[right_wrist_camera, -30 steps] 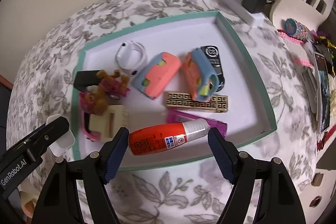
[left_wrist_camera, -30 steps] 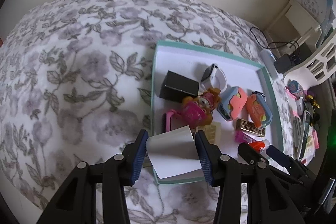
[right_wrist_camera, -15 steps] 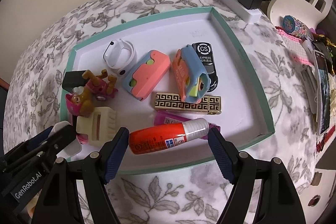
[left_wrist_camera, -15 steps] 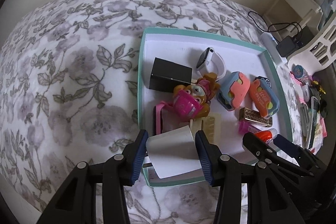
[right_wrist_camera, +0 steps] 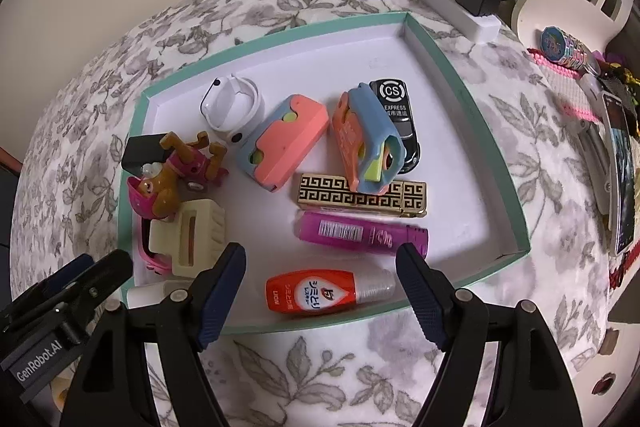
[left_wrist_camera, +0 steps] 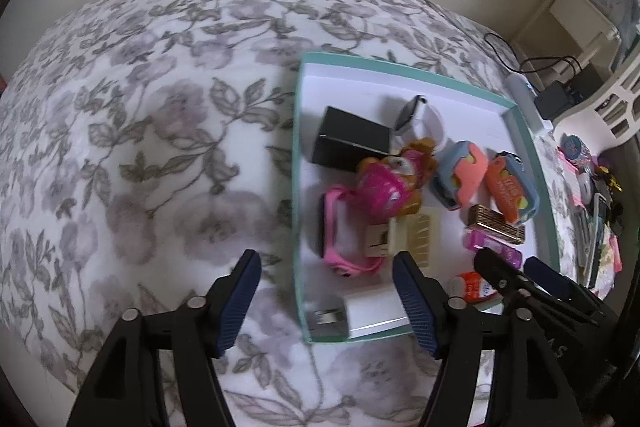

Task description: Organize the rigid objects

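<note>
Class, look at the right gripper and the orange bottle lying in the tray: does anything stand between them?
Nothing visible does. The orange bottle lies in the tray just ahead of the open right gripper, between its fingers; only the tray's near rim lies below.

Left gripper (left_wrist_camera: pixel 326 291) open wide, blue-padded fingers (left_wrist_camera: pixel 240 301) apart, nothing between them, hovering over near-left corner of shallow teal-rimmed white tray (left_wrist_camera: pixel 295 187). White rectangular block (left_wrist_camera: pixel 374 309) lies flat in that corner, beside small grey metal piece (left_wrist_camera: pixel 326 317). Farther in: black rectangular box (left_wrist_camera: pixel 350 141), pink-helmeted brown dog figurine (left_wrist_camera: pixel 390 179), cream comb-like plastic piece (left_wrist_camera: pixel 404 237). Tray sits on grey floral bedspread (left_wrist_camera: pixel 140 147). Right gripper (left_wrist_camera: pixel 520 275) at near right, over orange bottle (left_wrist_camera: pixel 474 283).
</note>
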Tool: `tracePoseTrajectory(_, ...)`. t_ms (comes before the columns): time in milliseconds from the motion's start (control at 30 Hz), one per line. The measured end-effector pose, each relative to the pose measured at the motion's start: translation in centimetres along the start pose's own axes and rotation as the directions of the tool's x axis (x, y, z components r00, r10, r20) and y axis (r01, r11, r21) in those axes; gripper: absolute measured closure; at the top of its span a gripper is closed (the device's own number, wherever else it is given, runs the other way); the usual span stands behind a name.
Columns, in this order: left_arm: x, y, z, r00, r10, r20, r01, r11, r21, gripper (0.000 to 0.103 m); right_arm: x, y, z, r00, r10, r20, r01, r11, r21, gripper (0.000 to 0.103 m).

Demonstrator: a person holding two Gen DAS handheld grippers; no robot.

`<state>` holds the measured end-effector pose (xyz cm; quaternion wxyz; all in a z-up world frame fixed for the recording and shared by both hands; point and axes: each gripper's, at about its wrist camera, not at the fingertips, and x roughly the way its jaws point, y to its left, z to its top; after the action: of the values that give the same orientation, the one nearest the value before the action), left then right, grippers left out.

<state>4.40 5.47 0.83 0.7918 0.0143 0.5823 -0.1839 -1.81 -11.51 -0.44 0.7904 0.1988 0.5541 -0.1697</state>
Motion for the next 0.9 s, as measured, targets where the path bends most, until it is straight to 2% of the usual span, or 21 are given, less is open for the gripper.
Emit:
tracePoseTrajectory(33, -0.1, 0.3, -0.1, 1.000, 0.007, 0.002, -0.007, 1.000, -0.006, 0.023, 0.0, 0.0, -0.1, 1.000, 0.002, 0.001, -0.002, 1.000, 0.001, 0.024)
tracePoseTrajectory(167, -0.2, 1.5, -0.4, 0.998, 0.056, 0.015, -0.056, 0.998, -0.027, 0.000, -0.1, -0.1, -0.3, 1.000, -0.002, 0.025, 0.002, 1.000, -0.005, 0.015)
tracePoseTrajectory(367, -0.5, 3.1, -0.9, 0.993, 0.116, 0.019, -0.115, 0.992, -0.050, 0.000, -0.8, -0.6, -0.3, 0.998, 0.008, 0.055, -0.010, 1.000, 0.026, 0.007)
tracePoseTrajectory(567, -0.9, 3.9, -1.3, 0.993, 0.118, 0.019, -0.116, 0.991, -0.072, 0.000, -1.4, -0.5, -0.6, 0.997, 0.005, 0.076, -0.007, 1.000, 0.023, 0.007)
tracePoseTrajectory(767, -2.2, 4.8, -2.0, 0.993, 0.115, 0.037, -0.111, 0.989, -0.096, 0.000, -3.1, 0.9, -1.2, 0.990, -0.028, 0.142, 0.032, 0.999, -0.025, 0.007)
tracePoseTrajectory(900, -3.3, 5.5, -2.4, 0.991, 0.125, 0.057, -0.117, 0.986, -0.115, 0.000, -4.0, 1.7, -1.5, 0.986, -0.022, 0.166, 0.029, 0.999, -0.039, 0.007)
